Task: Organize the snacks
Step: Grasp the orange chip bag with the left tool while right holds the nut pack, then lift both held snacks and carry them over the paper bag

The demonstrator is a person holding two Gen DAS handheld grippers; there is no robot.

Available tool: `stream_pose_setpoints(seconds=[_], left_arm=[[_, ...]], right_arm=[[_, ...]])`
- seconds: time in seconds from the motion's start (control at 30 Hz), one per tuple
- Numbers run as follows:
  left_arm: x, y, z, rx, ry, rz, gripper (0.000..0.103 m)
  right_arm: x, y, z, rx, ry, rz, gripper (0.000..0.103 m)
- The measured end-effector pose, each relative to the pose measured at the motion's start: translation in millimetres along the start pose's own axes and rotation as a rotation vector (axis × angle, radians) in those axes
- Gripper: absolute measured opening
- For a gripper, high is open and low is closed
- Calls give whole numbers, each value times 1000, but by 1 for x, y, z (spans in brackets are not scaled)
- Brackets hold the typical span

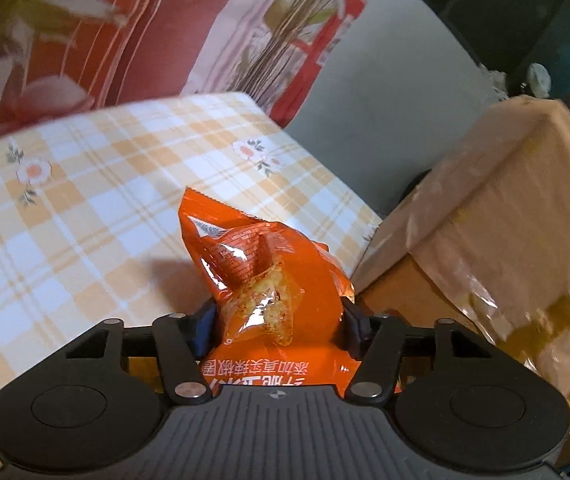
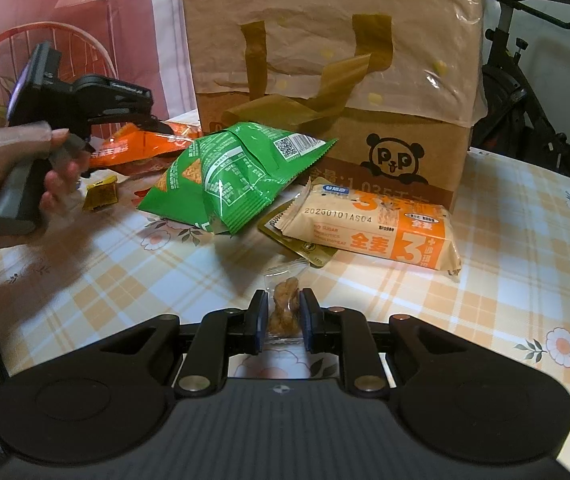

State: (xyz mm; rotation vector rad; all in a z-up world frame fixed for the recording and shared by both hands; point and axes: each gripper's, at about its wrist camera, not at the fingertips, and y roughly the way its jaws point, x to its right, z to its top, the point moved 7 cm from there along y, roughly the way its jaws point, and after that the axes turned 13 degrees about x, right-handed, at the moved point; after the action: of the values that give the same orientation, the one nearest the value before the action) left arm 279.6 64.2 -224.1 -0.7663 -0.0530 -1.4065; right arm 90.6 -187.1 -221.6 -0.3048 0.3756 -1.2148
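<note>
Checked yellow-and-white cloth with small flower prints is covering the bench [image 2: 505, 220], and a pink and red patterned curtain [image 1: 85, 40] is hanging behind it across the top of both views.

In the left wrist view we are seeing the left gripper [image 1: 279, 316] at bottom centre, its fingers clamped on an orange snack bag [image 1: 261, 264] that is rising crumpled from between them toward mid frame. A cardboard box [image 1: 485, 208] draped in a paper bag is standing at the right of that frame, just beside the bench edge.

In the right wrist view we are seeing the right gripper [image 2: 281, 316] at bottom centre, its fingers pressing from both sides on a small clear-wrapped snack [image 2: 285, 308] holding a brown piece. Above it, mid frame, a green snack bag [image 2: 229, 176] is lying tilted, and right of it a beige and orange whole-wheat packet [image 2: 377, 224] is lying over a dark olive packet [image 2: 285, 236]. Both are sitting close in front of the box, which is bearing a panda logo. At left of this frame a hand [image 2: 17, 176] is gripping the left gripper's handle, with the orange bag at its tip. A small yellow wrapped sweet [image 2: 101, 196] is lying on the cloth just below it.
</note>
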Motion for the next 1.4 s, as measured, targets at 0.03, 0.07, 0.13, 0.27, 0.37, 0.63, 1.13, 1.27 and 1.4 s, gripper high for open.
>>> stream_pose_setpoints(seconds=[0.03,0.07,0.13,0.27,0.37,0.63,1.13,1.27,1.4], left_arm=[[1,-7,2,5,14,-5,62],[1,-15,3,10,32,-13,62],[3,-31,5,25,70,-32,62],[7,-65,7,50,127,-72,62],[12,-92,9,80,152,-105,62],[25,-135,-7,85,215,-177,62],[56,-164,7,189,380,-243,62],[75,-170,31,271,433,-262,62],[105,-171,62,335,459,-311,62]], right_arm=[[0,0,0,0,0,0,19],[0,0,0,0,0,0,19],[0,0,0,0,0,0,19],[0,0,0,0,0,0,19],[0,0,0,1,0,-1,19],[-1,-5,2,23,-7,-8,19],[7,-35,35,152,13,-35,19],[15,-46,57,221,22,-56,19],[23,-59,91,308,24,-67,19]])
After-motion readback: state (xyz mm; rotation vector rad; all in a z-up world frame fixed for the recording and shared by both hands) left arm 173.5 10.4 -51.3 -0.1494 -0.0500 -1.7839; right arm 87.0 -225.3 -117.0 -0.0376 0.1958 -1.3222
